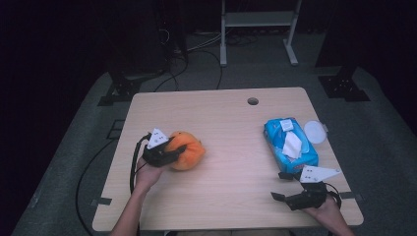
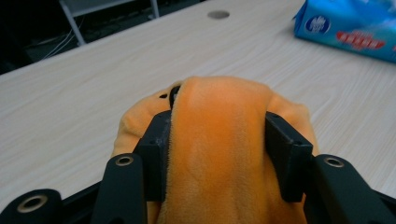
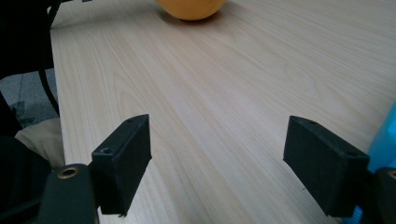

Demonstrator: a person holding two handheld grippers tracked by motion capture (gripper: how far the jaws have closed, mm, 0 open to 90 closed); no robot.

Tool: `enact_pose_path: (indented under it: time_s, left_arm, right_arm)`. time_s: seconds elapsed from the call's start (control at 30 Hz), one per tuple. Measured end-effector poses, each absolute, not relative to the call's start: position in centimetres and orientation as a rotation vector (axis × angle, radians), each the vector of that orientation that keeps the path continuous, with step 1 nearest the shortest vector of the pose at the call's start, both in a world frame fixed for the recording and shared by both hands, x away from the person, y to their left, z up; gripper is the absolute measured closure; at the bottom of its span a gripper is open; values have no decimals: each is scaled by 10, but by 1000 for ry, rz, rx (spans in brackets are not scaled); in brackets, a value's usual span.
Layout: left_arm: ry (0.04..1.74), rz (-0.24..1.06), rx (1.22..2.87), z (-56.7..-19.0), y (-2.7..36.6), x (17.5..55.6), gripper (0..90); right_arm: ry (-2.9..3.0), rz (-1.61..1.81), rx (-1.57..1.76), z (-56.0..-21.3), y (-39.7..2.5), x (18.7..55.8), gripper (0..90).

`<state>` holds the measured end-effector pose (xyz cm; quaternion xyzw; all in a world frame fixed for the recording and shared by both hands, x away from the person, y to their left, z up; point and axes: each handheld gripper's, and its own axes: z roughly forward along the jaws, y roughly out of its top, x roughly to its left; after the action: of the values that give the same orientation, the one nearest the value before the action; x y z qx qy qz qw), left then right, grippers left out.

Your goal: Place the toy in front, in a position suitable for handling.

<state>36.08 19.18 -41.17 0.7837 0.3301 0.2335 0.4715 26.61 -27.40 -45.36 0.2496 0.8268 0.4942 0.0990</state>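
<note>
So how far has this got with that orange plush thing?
Done: the left tool has closed on the orange plush toy, squeezing a fold of it between its jaws. In hand: that grip; the toy seems to rest on the table. Left: any lift or move. The right tool waits open near the blue wipes pack.

I read the high view as dim: the table is evenly lit from above and everything around it falls to near black. Soft shadow sits under the orange plush. No glare. Both gripper views are brighter, with the near fingers slightly soft.
</note>
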Motion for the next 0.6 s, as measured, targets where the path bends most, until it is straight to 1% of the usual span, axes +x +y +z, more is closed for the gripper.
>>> enact_pose_path:
  time_s: [0.13,0.23,0.33,0.37,0.4,0.43,0.57,0.6]
  left_arm:
    - [762,557,1871,-398,184,355,504]
    - [697,534,1867,-388,167,347,503]
    - [668,500,1859,-386,157,344,503]
    - [643,467,1852,-387,145,340,502]
    - [643,467,1852,-387,145,340,502]
    - [616,442,1849,-388,133,336,501]
    - [569,398,1844,-392,109,329,499]
    - [569,398,1844,-392,109,329,498]
  right_arm:
    - [2425,1477,756,-453,-278,267,220]
    - [2399,1490,775,-451,-283,267,223]
    - [2387,1497,781,-451,-285,267,223]
    - [2373,1499,789,-449,-288,267,223]
    - [2373,1499,789,-449,-288,267,223]
    - [2355,1502,793,-447,-291,267,223]
    - [2308,1508,808,-443,-298,267,224]
    - [2294,1507,809,-442,-300,267,224]
